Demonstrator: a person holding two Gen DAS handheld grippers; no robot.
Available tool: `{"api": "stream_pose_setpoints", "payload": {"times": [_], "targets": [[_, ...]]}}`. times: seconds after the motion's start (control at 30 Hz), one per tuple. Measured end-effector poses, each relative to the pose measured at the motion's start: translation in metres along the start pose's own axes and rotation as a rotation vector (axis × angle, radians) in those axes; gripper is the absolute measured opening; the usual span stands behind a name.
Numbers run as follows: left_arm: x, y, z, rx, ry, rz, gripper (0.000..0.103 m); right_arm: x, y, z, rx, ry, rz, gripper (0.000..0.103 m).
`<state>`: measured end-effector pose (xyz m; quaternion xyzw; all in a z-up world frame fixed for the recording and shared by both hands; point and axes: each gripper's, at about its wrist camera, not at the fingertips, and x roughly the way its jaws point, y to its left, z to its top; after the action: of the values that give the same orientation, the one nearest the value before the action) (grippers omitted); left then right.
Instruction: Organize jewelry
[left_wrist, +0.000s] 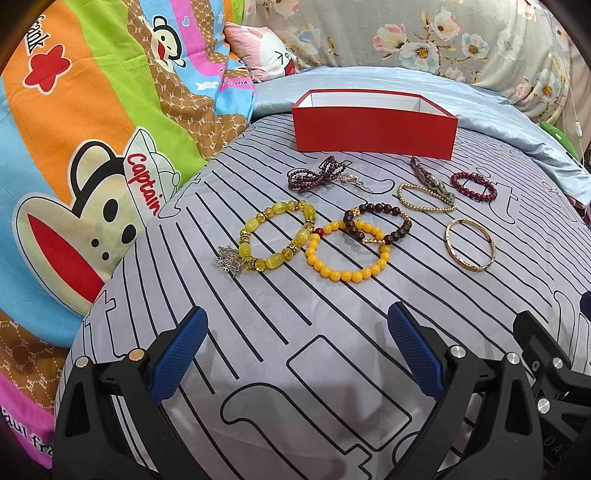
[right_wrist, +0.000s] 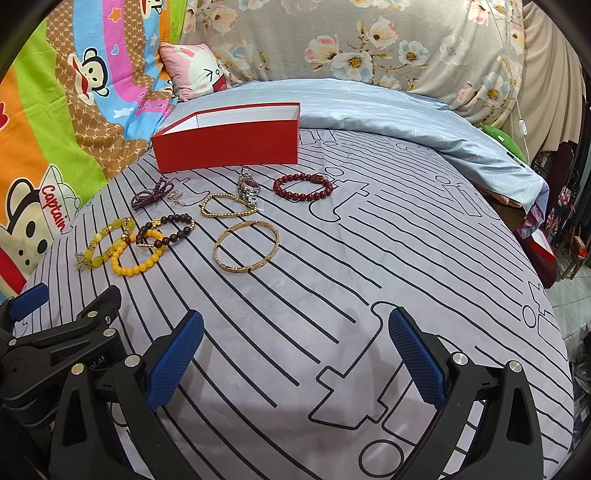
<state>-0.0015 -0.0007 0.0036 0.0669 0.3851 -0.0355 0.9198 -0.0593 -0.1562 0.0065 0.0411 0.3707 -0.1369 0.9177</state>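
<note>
Several pieces of jewelry lie on a grey striped bedsheet (left_wrist: 295, 369) in front of an open red box (left_wrist: 375, 127) (right_wrist: 229, 142). Among them are a yellow crystal bracelet (left_wrist: 277, 236) (right_wrist: 107, 240), an orange-yellow bead bracelet (left_wrist: 347, 251) (right_wrist: 138, 254), a dark brown bead bracelet (left_wrist: 376, 223) (right_wrist: 166, 229), a gold bangle (left_wrist: 469, 245) (right_wrist: 245, 246), a thin gold chain (left_wrist: 424, 197) (right_wrist: 225, 206), a dark red bead bracelet (left_wrist: 473, 185) (right_wrist: 303, 186), a watch (right_wrist: 249, 186) and a purple bead strand (left_wrist: 314, 173) (right_wrist: 151, 195). My left gripper (left_wrist: 295, 347) and right gripper (right_wrist: 295, 350) are both open and empty, well short of the jewelry.
A colourful cartoon quilt (left_wrist: 92, 129) is piled at the left, with a pink pillow (right_wrist: 197, 72) and floral bedding (right_wrist: 369, 40) behind the box. A light blue cover (right_wrist: 406, 114) lies at the back right. The bed drops off at the right edge (right_wrist: 554, 295).
</note>
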Motion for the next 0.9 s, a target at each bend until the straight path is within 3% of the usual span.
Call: {"api": "stream_pose_setpoints", "payload": {"times": [0.9], "targets": [[-0.0024, -0.0015, -0.0019, -0.001, -0.007, 0.017, 0.092, 0.0020, -0.0033, 0.0007, -0.006, 0.007, -0.002, 0.096]]}}
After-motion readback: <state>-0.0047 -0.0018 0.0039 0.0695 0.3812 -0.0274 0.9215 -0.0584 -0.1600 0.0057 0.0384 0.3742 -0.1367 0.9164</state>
